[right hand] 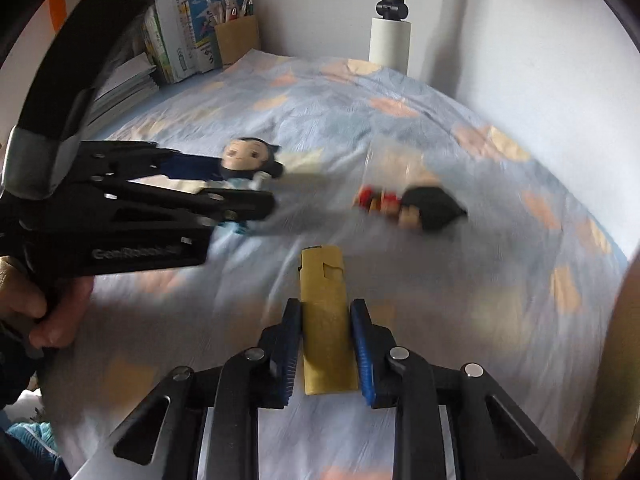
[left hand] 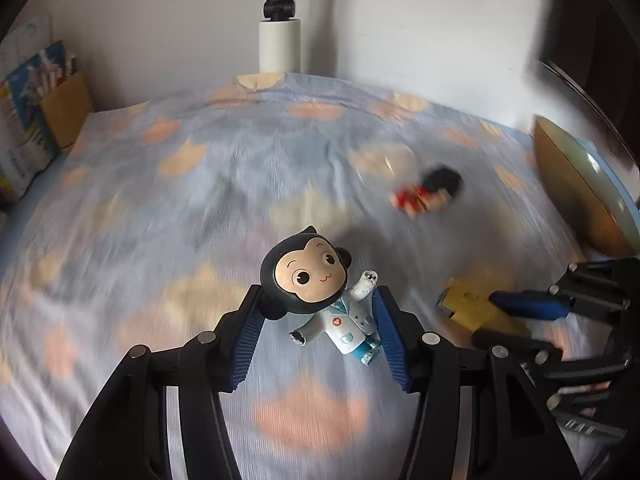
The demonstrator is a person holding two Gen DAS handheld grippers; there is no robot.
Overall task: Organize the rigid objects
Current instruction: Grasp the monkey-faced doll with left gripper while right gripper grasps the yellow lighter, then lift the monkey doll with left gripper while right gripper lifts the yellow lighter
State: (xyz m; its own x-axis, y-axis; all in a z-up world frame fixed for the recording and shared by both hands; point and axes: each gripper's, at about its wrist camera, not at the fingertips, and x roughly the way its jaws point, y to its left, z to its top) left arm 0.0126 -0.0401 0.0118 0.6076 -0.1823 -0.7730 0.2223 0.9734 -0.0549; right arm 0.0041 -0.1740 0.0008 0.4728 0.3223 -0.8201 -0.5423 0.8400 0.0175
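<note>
I'm clamping R gripper [right hand: 325, 344] on yellow block [right hand: 323, 312]; L gripper [left hand: 316, 320] is bracketing monkey figurine [left hand: 316, 300], unclenched, left of block.

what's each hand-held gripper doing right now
left hand-held gripper: around the doll, grip cannot be told
right hand-held gripper: shut on the yellow block

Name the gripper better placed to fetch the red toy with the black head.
Probably right. The red toy lies just ahead of the right gripper, though that is shut on the yellow block. The left gripper straddles the doll.
</note>
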